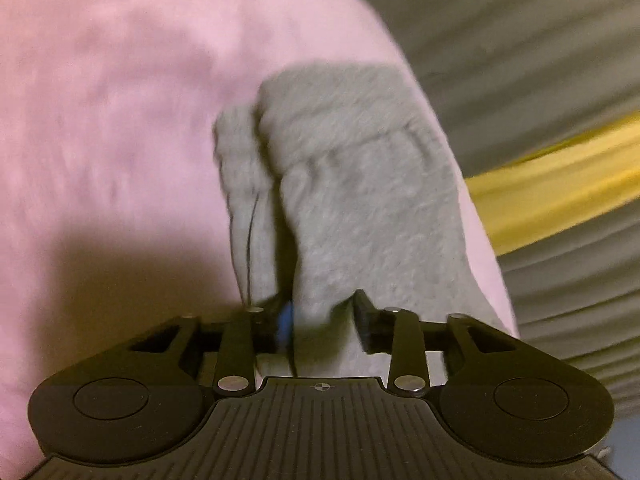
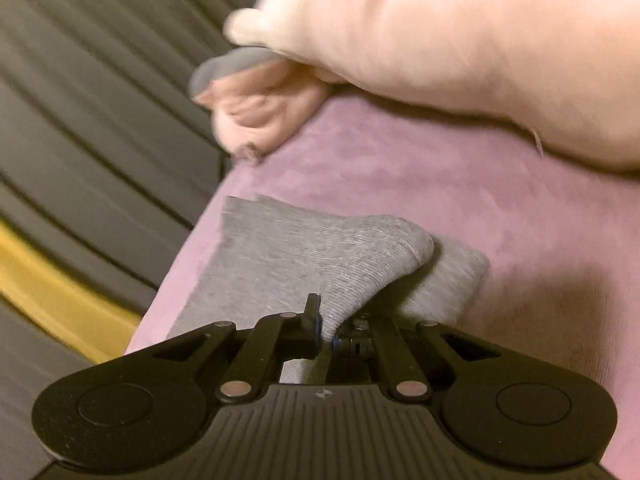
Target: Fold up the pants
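Your left gripper (image 1: 324, 320) and right gripper (image 2: 328, 336) each pinch a bunched gray fabric (image 1: 352, 200) edge tight, likely to carry it over the pink cover (image 2: 440, 184) together.

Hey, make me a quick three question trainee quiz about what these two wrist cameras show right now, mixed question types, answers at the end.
1. True or false: the right tongs are shut on the grey garment.
2. Multiple choice: what does the grey garment lie on? A) a bare wooden table B) a pink cloth C) a metal tray
3. Fill in: beyond the pink cloth's edge runs a stripe coloured ____.

Key: 1 true, the fabric is pinched between the closed fingers. 2 B. 3 yellow. In the left view, grey fabric sits between the left tongs, though their fingers stand somewhat apart.
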### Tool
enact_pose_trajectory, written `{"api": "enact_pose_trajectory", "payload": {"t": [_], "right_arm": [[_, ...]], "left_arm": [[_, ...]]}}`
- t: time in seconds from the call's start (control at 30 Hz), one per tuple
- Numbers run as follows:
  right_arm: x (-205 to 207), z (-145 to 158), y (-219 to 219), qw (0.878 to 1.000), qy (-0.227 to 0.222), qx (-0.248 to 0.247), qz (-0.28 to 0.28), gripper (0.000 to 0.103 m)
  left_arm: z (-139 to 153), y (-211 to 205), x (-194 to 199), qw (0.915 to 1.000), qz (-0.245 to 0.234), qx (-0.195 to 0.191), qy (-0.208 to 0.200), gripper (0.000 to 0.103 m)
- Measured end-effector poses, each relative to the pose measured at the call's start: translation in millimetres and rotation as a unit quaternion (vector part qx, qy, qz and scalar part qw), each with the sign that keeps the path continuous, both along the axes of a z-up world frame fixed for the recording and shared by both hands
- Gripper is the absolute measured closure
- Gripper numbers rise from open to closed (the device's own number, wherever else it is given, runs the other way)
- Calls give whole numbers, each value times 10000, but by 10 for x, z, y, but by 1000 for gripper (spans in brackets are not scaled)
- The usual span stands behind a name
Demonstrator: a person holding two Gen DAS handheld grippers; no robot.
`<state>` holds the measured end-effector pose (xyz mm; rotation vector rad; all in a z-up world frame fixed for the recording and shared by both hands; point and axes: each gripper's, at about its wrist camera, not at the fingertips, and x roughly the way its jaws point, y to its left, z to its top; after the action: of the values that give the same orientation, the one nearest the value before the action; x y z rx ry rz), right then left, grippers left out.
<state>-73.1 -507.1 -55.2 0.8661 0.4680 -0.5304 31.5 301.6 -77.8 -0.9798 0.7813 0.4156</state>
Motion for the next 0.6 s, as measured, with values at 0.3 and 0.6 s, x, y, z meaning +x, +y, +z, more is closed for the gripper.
{"api": "enact_pose_trajectory", "payload": {"t": [0.3, 0.6], "right_arm": [[116, -15, 3, 9987, 261, -389, 198, 69], [161, 113, 170, 9877, 881, -1252, -325, 55]], "left_arm": [[665, -495, -142, 9799, 562, 1902, 205, 15], [639, -1739, 507, 9634, -1358, 2309, -114, 10]]}}
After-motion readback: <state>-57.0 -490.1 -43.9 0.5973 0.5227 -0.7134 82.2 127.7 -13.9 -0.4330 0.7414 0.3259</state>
